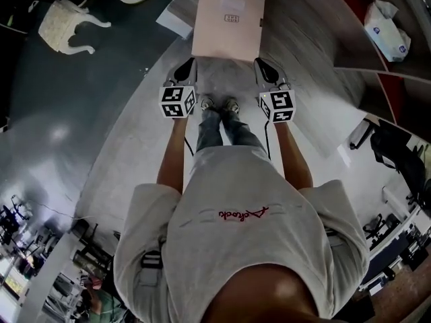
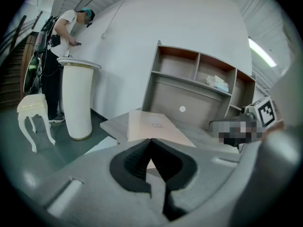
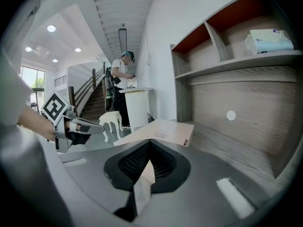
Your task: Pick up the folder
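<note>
Folder (image 1: 227, 19) lies flat by the front edge of the desk surface (image 1: 303, 39), toward its left corner, long axis running away from me as best I can judge. Left gripper (image 1: 186, 64) sits just short of its near-left corner and right gripper (image 1: 259, 62) just short of its near-right, neither clearly nearer. Both have jaws closed on nothing, though the right's gap shows a pale strip I read as background

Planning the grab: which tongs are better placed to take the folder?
Left, narrowly: left tongs and right tongs sit shut at the near corners of the folder, but the left corner seems to jut past the desk, leaving its underside free.
</note>
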Action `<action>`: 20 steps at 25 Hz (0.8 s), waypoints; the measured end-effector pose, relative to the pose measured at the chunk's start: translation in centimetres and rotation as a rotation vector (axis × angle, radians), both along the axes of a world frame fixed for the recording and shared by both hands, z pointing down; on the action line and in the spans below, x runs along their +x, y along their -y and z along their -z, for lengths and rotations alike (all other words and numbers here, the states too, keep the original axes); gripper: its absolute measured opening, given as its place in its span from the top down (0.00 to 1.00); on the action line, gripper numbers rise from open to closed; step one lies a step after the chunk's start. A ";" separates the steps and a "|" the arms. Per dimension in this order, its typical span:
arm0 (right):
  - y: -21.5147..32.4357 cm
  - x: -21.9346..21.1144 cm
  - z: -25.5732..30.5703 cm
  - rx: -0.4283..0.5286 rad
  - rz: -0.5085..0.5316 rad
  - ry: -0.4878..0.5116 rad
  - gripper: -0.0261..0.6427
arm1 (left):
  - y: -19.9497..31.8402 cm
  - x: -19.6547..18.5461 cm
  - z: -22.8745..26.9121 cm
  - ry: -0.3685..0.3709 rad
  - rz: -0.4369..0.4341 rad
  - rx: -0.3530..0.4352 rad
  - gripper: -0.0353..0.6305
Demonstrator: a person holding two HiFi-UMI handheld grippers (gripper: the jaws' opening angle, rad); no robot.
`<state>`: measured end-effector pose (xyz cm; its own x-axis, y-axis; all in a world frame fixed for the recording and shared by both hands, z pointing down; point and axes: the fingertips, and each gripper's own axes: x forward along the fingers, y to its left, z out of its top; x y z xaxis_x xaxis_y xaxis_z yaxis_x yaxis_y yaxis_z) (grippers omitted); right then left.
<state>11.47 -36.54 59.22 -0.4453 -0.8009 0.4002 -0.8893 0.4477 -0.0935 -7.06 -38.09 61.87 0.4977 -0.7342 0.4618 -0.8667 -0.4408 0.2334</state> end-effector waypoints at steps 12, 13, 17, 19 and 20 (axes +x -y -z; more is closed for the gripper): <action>-0.2 -1.3 -3.7 -0.059 -0.025 -0.024 0.95 | 0.1 -0.8 -4.1 -0.024 -0.034 -0.058 0.95; -0.3 -1.4 -4.0 -0.063 -0.025 -0.026 0.95 | 0.0 -0.9 -4.4 -0.029 -0.032 -0.064 0.95; -0.9 -1.9 -5.2 -0.086 -0.021 -0.031 0.95 | 0.1 -1.3 -5.9 -0.101 -0.001 -0.099 0.95; -1.2 -2.2 -5.8 -0.096 -0.017 -0.032 0.95 | 0.3 -1.5 -6.5 -0.174 0.030 -0.121 0.95; -1.4 -2.4 -6.2 -0.101 -0.015 -0.032 0.95 | 0.3 -1.6 -6.8 -0.212 0.043 -0.131 0.95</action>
<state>9.08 -35.18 65.37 -0.4196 -0.7621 0.4932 -0.8989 0.4244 -0.1089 -8.69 -38.43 68.69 0.5633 -0.6975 0.4429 -0.8095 -0.3586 0.4649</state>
